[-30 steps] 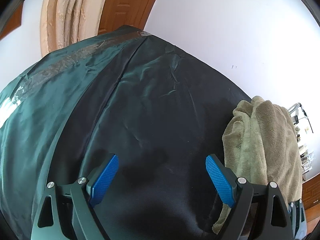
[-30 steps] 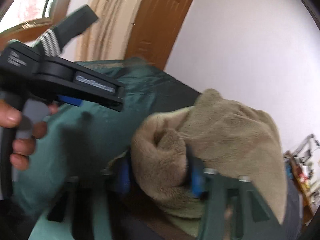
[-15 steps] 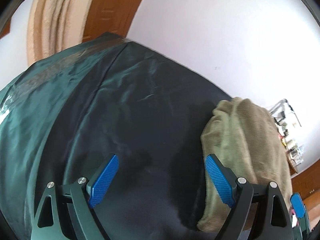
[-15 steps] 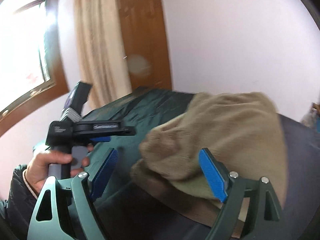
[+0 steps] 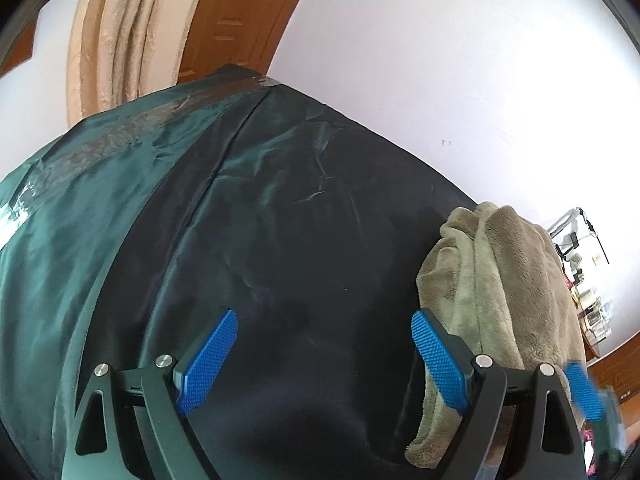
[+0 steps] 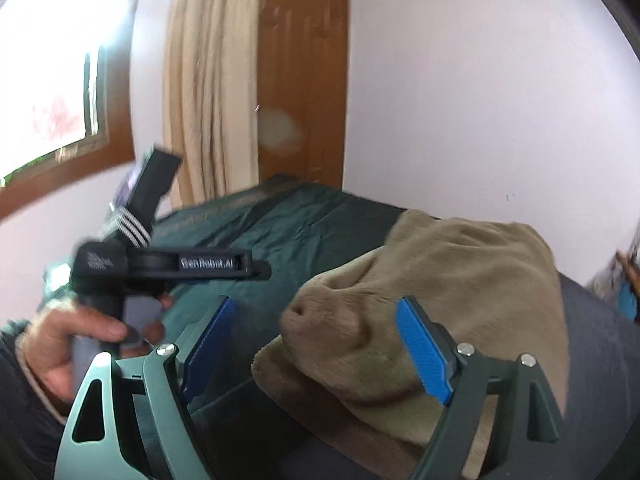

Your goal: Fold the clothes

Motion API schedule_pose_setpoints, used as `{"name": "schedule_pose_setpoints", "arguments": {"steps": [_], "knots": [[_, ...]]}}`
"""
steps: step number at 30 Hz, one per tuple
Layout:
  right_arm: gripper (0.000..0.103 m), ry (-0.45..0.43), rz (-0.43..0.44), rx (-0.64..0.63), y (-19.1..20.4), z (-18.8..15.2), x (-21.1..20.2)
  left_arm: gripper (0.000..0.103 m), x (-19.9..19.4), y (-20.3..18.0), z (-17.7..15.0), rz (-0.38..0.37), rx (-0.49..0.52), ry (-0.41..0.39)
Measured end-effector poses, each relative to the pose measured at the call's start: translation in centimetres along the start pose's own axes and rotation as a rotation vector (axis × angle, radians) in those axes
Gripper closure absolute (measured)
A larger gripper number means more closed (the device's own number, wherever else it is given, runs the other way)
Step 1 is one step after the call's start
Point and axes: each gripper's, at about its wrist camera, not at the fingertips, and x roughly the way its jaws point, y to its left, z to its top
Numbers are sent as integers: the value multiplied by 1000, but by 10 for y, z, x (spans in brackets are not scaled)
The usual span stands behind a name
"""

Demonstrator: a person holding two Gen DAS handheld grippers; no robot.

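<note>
Fleece garment [image 6: 460, 280] lies bundled on the dark cover [image 5: 280, 240]; my right tongs [image 6: 320, 348] have just released it, both tongs [image 5: 324, 360] now apart — fold apparently set.

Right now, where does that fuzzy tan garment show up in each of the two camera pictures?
Left wrist view: the tan garment lies at the right, beside the right finger.
Right wrist view: the tan garment fills the middle and right, ahead of the open jaws.
Shared landmark: the dark green cloth under it.
</note>
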Motion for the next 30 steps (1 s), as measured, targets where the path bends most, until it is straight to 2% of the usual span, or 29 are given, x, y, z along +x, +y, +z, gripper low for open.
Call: {"name": "schedule_pose_setpoints", "arguments": {"steps": [1,3,6,9,11,14,17,20,21,22,23,24,25,27,30], "knots": [[42,29,-13,-15,2,-1,11,12,0,1,0,1,-3,3],[64,93,-45,-25,2,-5,34,12,0,3,1,2,-9,6],[74,92,-53,24,-4,-5,39,12,-3,5,2,0,-17,5],[78,58,10,-4,10,1,28,12,-10,7,4,-10,-26,-20],[103,38,60,-32,22,6,22,12,-15,8,6,-12,-32,-42],[103,20,114,-75,38,9,16,12,-18,12,7,1,-39,-58],[103,38,90,-50,35,-3,25,12,-15,11,6,-6,-39,-44],[97,11,74,18,18,-9,16,12,-16,3,4,-19,-4,-43],[83,-4,67,32,12,-10,9,12,-16,0,4,-29,10,-43],[62,-20,58,42,8,-12,2,12,-16,-3,3,-50,21,-42],[51,-33,44,43,6,-15,-5,12,-16,-6,2,-72,32,-40],[33,-42,25,39,7,-17,-11,12,-16,-8,1,-106,37,-34],[23,-52,6,34,8,-20,-17,12,-16,-10,0,-140,42,-28],[23,-71,-31,26,9,-26,-29,12,-15,-12,-1,-203,39,-13],[23,-78,-52,72,-1,-35,-41,12,-13,-14,-3,-222,40,-10]]}}
